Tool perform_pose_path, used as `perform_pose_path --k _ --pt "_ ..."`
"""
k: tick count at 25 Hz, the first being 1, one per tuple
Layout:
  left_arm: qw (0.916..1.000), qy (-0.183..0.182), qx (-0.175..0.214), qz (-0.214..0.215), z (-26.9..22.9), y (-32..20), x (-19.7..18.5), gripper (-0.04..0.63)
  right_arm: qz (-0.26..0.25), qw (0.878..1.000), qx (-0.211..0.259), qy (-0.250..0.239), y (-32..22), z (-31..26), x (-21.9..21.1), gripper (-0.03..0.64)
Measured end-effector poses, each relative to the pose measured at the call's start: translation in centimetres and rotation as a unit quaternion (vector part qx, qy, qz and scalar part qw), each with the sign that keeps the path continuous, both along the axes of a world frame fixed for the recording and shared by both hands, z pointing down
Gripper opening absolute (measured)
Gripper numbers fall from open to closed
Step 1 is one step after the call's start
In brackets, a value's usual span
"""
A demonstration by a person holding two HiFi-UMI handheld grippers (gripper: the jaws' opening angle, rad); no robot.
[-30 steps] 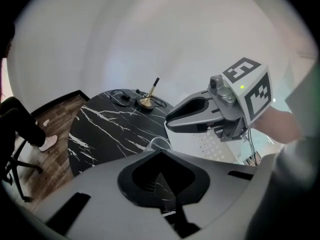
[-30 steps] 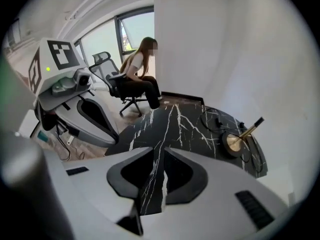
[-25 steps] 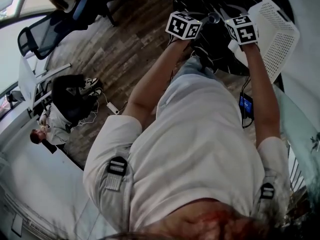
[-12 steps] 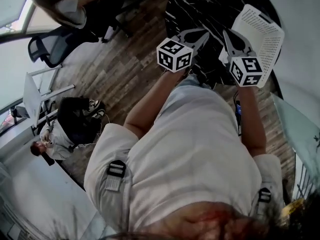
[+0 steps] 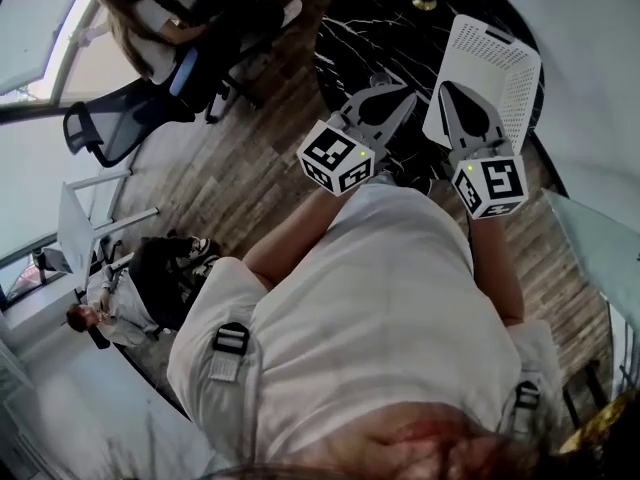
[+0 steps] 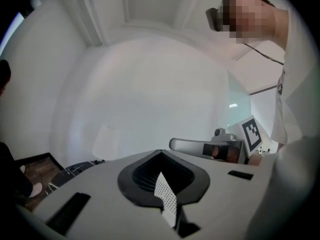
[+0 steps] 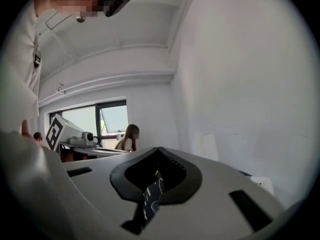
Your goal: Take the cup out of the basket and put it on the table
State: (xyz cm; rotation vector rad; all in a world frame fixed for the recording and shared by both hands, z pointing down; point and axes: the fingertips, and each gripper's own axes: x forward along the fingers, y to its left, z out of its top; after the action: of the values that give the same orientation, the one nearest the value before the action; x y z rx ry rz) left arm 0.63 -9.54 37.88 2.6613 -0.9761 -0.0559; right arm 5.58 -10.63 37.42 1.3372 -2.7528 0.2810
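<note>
The left gripper (image 5: 400, 103) and right gripper (image 5: 452, 93), both closed empty, hang at the near rim of the black marble table (image 5: 360, 28) beside the white perforated basket (image 5: 500, 58); open wooden floor (image 5: 230, 168) lies left.

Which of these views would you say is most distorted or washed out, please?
Head view: strong fisheye bending, yet the white perforated plastic basket looks sharp. Left gripper view: pale wall washed out and featureless, dark corners. Right gripper view: bright window, black rim around the circular picture.
</note>
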Motion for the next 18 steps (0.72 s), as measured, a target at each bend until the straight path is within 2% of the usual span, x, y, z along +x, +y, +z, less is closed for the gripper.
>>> perform_pose_path --k 3,6,11,18 --pt "0.9991 0.002 0.042 0.003 -2.4 0.8 1.4 0.006 0.015 1.0 0.015 -0.014 1.5 -1.5 1.0 0.008" --pt "0.9979 0.0 0.064 0.011 -3.4 1.4 2.9 0.006 0.035 0.999 0.026 -0.015 2.7 -2.0 2.0 0.006" --pt "0.9965 0.001 0.08 0.026 -4.4 2.5 4.5 0.006 0.054 0.998 0.041 -0.018 4.3 -3.3 3.5 0.006" --pt "0.9956 0.004 0.086 0.036 -4.7 2.3 6.1 0.006 0.078 0.996 0.032 -0.02 4.2 -2.7 5.1 0.006"
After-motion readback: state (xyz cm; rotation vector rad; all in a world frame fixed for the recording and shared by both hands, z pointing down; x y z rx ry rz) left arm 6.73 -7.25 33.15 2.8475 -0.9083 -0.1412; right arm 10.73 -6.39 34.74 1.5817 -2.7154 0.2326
